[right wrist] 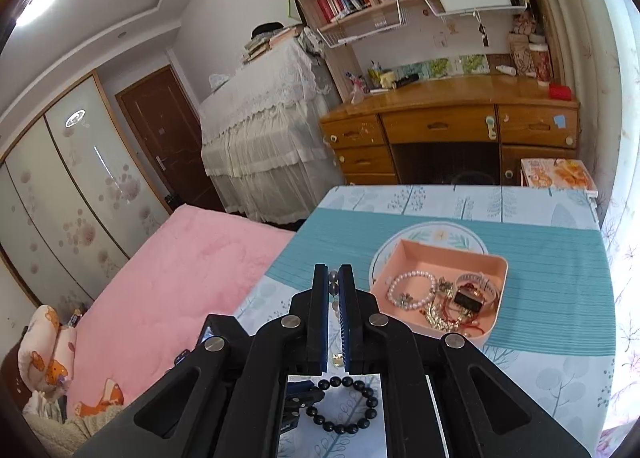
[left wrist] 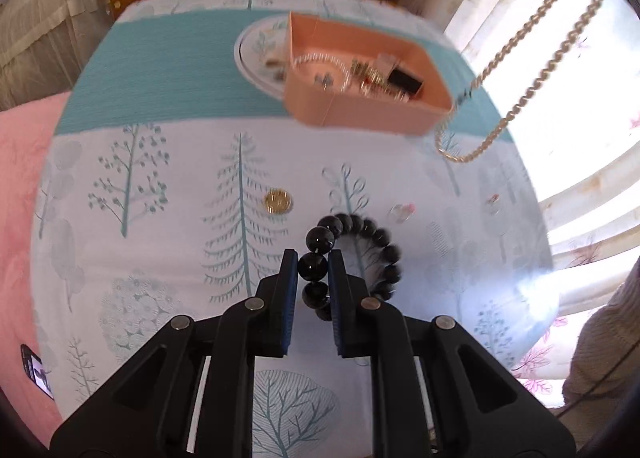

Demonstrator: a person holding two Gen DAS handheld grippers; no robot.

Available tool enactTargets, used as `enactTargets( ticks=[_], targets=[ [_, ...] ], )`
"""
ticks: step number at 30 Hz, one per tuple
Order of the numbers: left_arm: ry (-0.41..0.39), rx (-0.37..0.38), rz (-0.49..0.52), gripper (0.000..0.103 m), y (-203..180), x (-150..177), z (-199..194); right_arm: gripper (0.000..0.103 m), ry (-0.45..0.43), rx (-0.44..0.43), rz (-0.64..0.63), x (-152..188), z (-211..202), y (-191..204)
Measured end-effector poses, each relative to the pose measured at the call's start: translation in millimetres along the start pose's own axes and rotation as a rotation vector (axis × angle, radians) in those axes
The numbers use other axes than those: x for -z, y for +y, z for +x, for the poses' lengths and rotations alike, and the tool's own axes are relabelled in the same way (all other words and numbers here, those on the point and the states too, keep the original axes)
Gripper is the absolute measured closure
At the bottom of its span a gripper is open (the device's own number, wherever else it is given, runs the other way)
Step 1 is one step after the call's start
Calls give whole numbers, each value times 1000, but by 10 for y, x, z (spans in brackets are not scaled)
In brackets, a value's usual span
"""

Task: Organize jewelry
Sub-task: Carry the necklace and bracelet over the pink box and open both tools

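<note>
While the left hand-held gripper (left wrist: 313,264) clamps a black bead bracelet (left wrist: 360,254), the right hand-held gripper (right wrist: 334,278) pinches a gold chain (left wrist: 532,70); the pink tray (left wrist: 400,114) lies ahead.

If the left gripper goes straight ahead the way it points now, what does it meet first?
Probably the tablecloth, just beyond the black bead bracelet that the left gripper holds; the gold coin lies slightly left. Depth is unclear.

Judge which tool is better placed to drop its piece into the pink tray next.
Right. The right tool is shut on the gold chain, which hangs beside the pink tray. The left tool grips the black bracelet farther back over the cloth.
</note>
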State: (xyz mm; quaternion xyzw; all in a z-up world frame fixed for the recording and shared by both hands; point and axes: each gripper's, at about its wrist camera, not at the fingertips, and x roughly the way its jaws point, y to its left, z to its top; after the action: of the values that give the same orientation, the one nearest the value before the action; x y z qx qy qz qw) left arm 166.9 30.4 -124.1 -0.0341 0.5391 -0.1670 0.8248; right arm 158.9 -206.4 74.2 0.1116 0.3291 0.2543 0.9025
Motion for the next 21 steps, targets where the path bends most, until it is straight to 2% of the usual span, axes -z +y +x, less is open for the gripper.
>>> enactTargets(
  ticks=[5, 13, 17, 21],
  targets=[
    [-79, -3, 37, 91, -121, -273, -406, 99, -69, 25, -15, -209, -293, 156],
    [-217, -47, 95, 91, -390, -992, -886, 99, -134, 119, -5, -499, -460, 139],
    [-235, -59, 81, 91, -444, -1360, -808, 99, -122, 155, 31, -555, -358, -7],
    [-205, -97, 82, 91, -547, -1685, -459, 99, -93, 172, 81, -523, -120, -264]
  ],
)
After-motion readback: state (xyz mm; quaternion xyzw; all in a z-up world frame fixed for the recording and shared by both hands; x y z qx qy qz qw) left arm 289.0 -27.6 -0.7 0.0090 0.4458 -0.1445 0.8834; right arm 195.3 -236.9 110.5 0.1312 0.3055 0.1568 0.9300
